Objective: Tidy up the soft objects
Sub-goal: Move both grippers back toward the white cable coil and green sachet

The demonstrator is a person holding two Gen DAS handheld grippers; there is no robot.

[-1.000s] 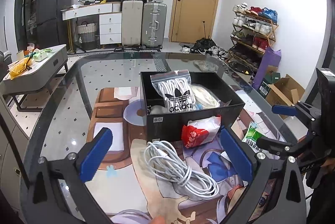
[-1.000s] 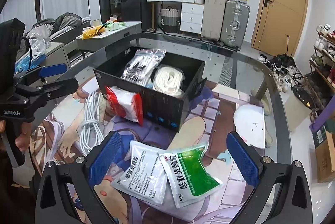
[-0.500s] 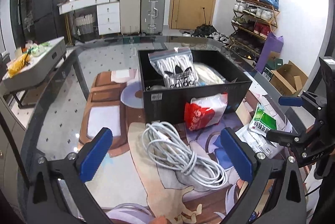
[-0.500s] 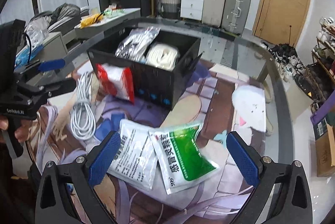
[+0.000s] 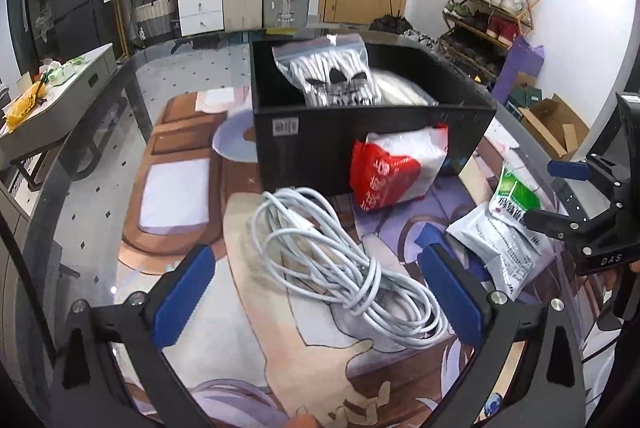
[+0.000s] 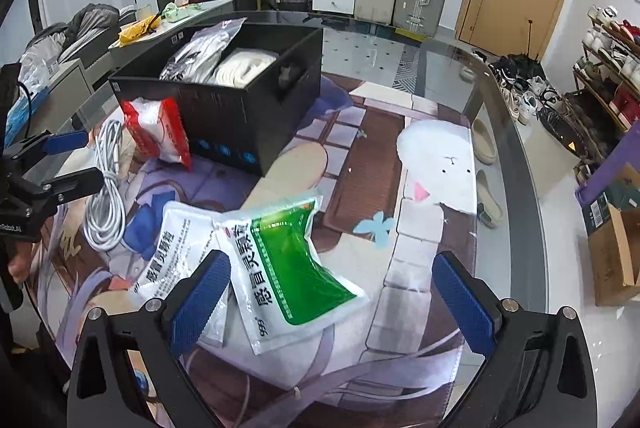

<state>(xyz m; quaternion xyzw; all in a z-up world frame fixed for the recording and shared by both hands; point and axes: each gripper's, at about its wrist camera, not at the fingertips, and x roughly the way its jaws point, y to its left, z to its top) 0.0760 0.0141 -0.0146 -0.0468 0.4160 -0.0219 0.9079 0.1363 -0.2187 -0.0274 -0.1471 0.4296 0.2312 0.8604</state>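
Placement of the loose soft items relative to the black box (image 5: 372,131), taken as landmark. The coiled white cable (image 5: 344,268) is seen on the surface just in front of the box's near wall, lying directly ahead of the left tool (image 5: 316,292), whose blue pads are spread wide with nothing between them. The coil's long axis is judged to run obliquely, from the box toward the left tool's right-hand pad (image 5: 450,298), so that the bundle sits between the two pads but not square to them. The red-and-white packet (image 5: 396,171) is propped against the same wall of the box, beyond the cable. To the side of the box, the green-and-white sachet (image 6: 288,268) overlaps a second white sachet (image 6: 172,252); both lie flat on the surface immediately ahead of the right tool (image 6: 332,300), which is likewise held wide and empty. The green sachet's long axis is seen to run from the box corner toward the right tool, its lower edge between the pads. Inside the box a clear bag of white goods (image 5: 336,75) and a cream roll (image 6: 244,67) are already stowed. The left tool is judged nearer the cable, the right nearer the sachets.
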